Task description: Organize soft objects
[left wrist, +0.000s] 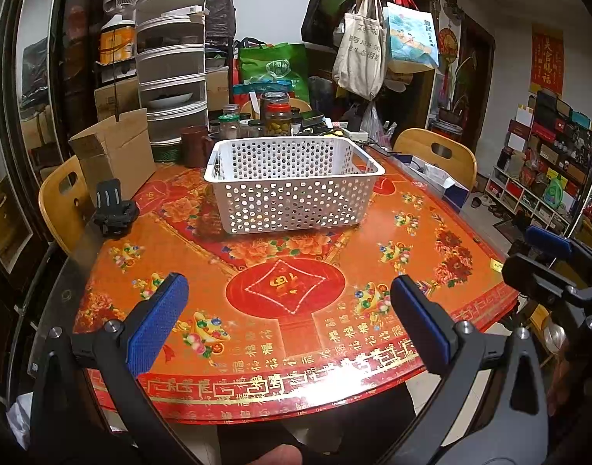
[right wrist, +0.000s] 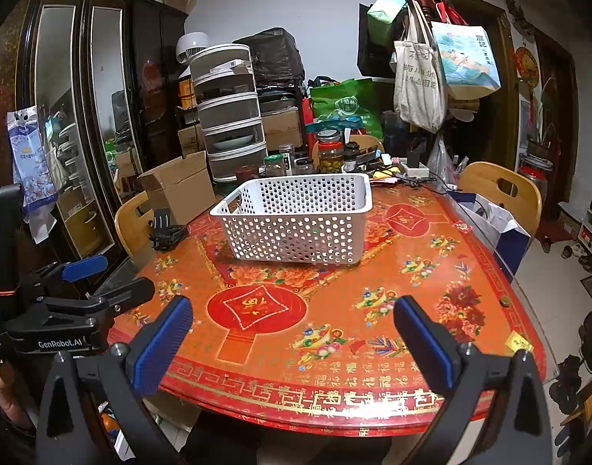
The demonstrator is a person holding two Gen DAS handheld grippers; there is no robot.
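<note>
Left wrist view shows the left gripper (left wrist: 290, 317) with jaws spread wide and holding nothing, low over the near edge of the table (left wrist: 373, 290). One white basket (left wrist: 294, 184) stands at the far middle; through its holes I see nothing soft inside, and no soft object lies on the table, so I judge the task either not begun or finished. Right wrist view shows the right gripper (right wrist: 292, 329), jaws also wide and empty. Two grippers, one basket, zero soft objects counted

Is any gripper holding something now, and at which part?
Nothing is held. The left gripper and the right gripper are both open above the table.
</note>
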